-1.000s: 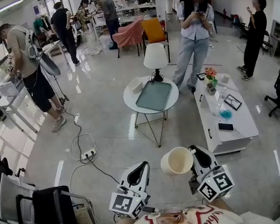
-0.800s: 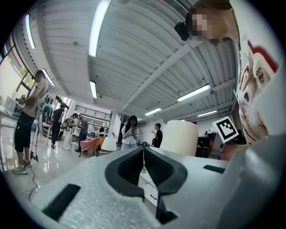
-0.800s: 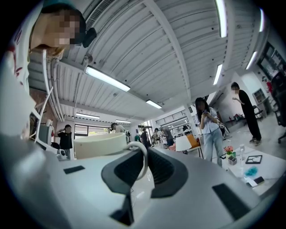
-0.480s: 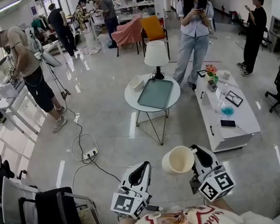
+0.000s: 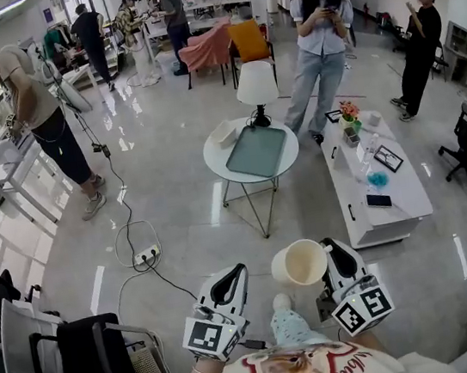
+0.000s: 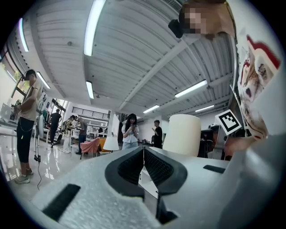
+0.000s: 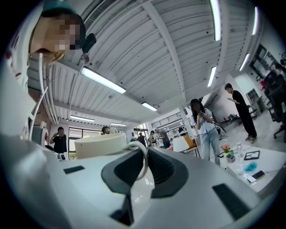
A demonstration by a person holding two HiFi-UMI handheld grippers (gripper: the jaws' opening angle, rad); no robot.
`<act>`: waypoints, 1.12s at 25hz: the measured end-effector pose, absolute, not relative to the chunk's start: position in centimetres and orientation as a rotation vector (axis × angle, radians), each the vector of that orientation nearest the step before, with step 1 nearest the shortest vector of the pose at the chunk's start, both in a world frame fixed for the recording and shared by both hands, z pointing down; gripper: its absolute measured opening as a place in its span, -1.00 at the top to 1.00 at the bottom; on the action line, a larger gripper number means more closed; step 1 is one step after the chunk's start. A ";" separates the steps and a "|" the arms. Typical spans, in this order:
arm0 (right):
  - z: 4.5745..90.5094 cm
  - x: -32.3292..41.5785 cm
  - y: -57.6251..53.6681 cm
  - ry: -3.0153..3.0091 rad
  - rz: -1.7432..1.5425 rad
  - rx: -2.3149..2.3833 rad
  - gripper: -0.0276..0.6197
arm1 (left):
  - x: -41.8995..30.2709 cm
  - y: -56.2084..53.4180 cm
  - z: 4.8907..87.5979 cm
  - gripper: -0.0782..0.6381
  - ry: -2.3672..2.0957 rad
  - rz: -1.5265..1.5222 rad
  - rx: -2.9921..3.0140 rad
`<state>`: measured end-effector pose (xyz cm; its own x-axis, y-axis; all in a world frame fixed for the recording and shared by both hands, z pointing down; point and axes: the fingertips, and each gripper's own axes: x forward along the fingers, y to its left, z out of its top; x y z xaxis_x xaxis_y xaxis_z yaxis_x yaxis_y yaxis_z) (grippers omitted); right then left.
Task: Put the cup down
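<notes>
Pinching the cup (image 5: 299,263) by its handle loop with the right claw (image 5: 327,252). Sticks out to that claw's left, so sits between it and the left claw (image 5: 232,277). Hanging in the air over the floor, not resting on anything.

Left claw pressed together on nothing, just beside the cup.

Plain cream-coloured thing, upright with the long axis roughly vertical, mouth facing up, looks empty inside.

Probably needs carrying forward before letting go. Round table (image 5: 211,154) straight ahead, long white table (image 5: 395,220) ahead and to the right, both well apart from the cup. Guessing the white one, being on the right claw's side.
</notes>
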<state>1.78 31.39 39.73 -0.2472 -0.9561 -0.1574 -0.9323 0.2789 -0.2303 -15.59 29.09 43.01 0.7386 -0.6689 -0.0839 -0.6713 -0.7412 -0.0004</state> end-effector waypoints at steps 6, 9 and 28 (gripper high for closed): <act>39.7 2.4 28.2 2.285 -0.118 -1.710 0.76 | -14.6 26.3 42.8 0.73 1.127 0.126 -2.873; 39.8 2.7 25.8 2.298 -0.119 -1.689 0.76 | -13.9 24.1 42.7 0.73 1.129 0.128 -2.866; 38.5 8.4 8.9 2.344 -0.115 -1.657 0.76 | -7.4 7.3 40.8 0.73 1.134 0.162 -2.848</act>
